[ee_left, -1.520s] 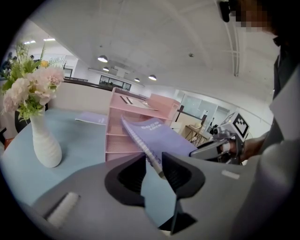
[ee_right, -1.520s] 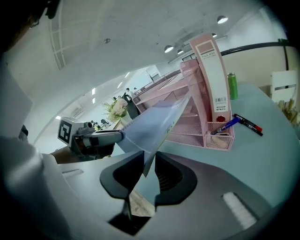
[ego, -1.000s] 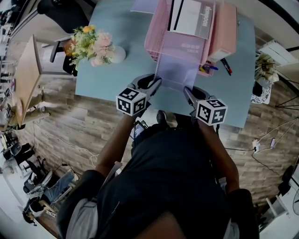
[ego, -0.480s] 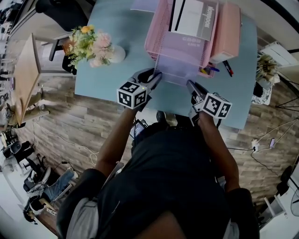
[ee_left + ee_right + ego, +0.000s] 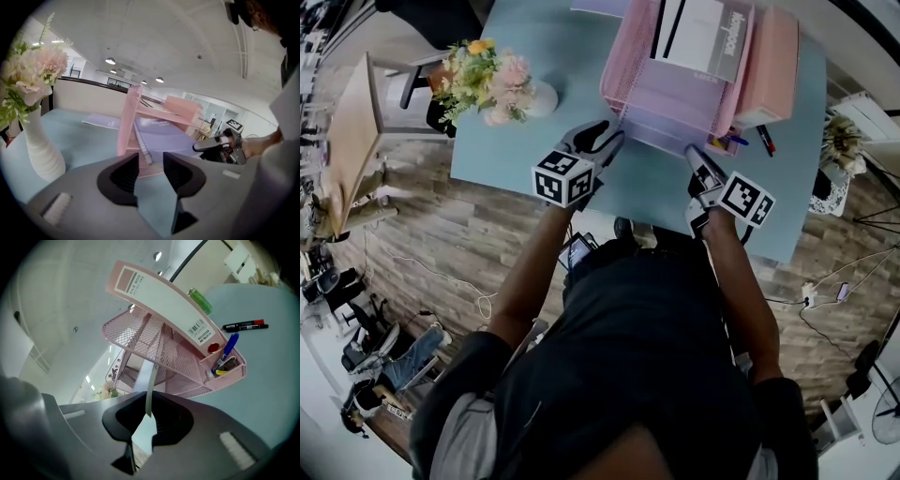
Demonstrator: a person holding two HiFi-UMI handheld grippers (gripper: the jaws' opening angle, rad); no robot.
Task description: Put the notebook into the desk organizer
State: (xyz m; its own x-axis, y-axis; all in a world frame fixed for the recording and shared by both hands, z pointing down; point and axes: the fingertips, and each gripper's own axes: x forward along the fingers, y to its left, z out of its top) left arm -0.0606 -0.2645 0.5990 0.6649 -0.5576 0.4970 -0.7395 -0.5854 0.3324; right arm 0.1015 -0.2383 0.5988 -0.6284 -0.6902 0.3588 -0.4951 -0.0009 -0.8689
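Since the lavender spiral notebook (image 5: 673, 101) lies almost wholly inside the bottom tray of the pink mesh desk organizer (image 5: 615, 86), we judge the task near its last push.

Relation that matters: the notebook's long axis runs away from us, straight into the tray, with the spiral binding along its left side. Its near edge is at the tray mouth, directly ahead of both grippers.

Right gripper (image 5: 694, 155): the nearer one. In its own view a thin edge of the notebook stands between the jaws, which look pinched on it at the near right corner.

Left gripper (image 5: 607, 139): released, jaws well apart with only the blue table (image 5: 516, 159) between them. It sits just beside the tray's near left corner, not touching the notebook.

Surroundings: an upper mesh tier and a file box (image 5: 159, 301) sit above the tray, so we read the entry as low and flat. A pen compartment (image 5: 226, 363) adjoins the tray on the right, close to the right gripper. Two markers (image 5: 246, 326) lie on the table beyond it. A vase of flowers (image 5: 502, 84) stands well to the left.

Judgement: the right gripper must let go without dragging the corner back out.
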